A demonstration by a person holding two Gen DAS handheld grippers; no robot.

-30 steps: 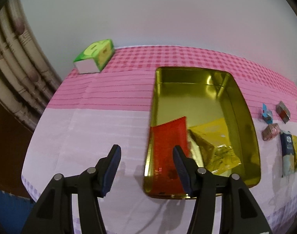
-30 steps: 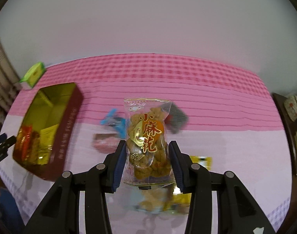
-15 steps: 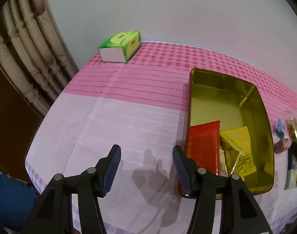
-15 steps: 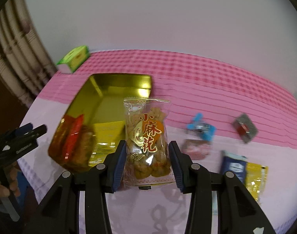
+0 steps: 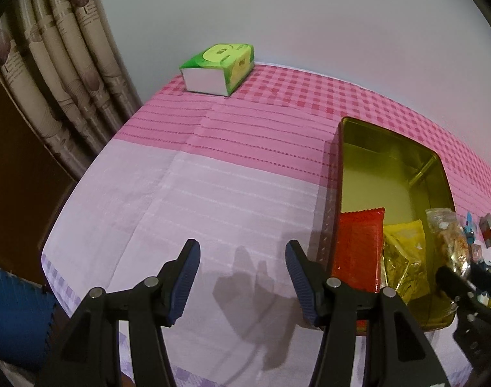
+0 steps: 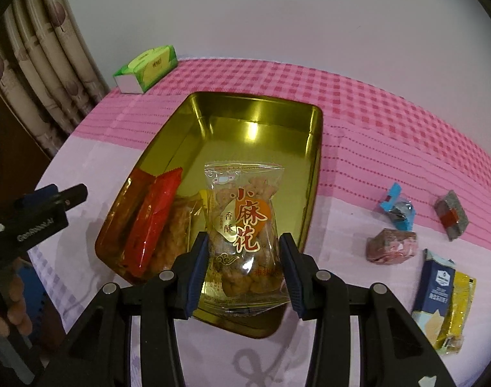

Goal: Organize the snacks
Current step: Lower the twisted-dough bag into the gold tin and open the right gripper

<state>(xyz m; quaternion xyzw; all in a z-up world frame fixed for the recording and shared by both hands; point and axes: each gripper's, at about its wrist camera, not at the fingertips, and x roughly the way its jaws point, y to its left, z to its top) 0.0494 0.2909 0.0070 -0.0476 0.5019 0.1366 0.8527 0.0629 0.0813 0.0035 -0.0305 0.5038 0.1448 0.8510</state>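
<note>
My right tongs (image 6: 244, 266) are clamped on a clear packet of fried dough twists (image 6: 244, 225), holding it upright above the near end of the gold tin (image 6: 314, 148) that sits on the pink-and-white checked tablecloth (image 6: 390, 122). Inside the tin, at its near end, lie a red packet (image 6: 153, 219) and a yellow foil packet (image 5: 403, 258); the far half of the tin is bare gold.

My left tongs (image 5: 242, 277) stand apart with nothing between the pads, hanging over the white part of the cloth just beside the tin's left wall. In the right wrist view they show at the left edge, with my hand (image 6: 12, 303) on their handle.

To the right of the tin, loose on the cloth: a blue-wrapped sweet (image 6: 397, 208), a grey-and-red wrapped piece (image 6: 451, 216), a pink wrapped piece (image 6: 392, 245), and a navy packet (image 6: 434, 287) lying against a yellow sachet (image 6: 458, 309).

A green tissue box (image 5: 218, 67) rests at the far left corner of the table, near the patterned curtain (image 5: 52, 74).
</note>
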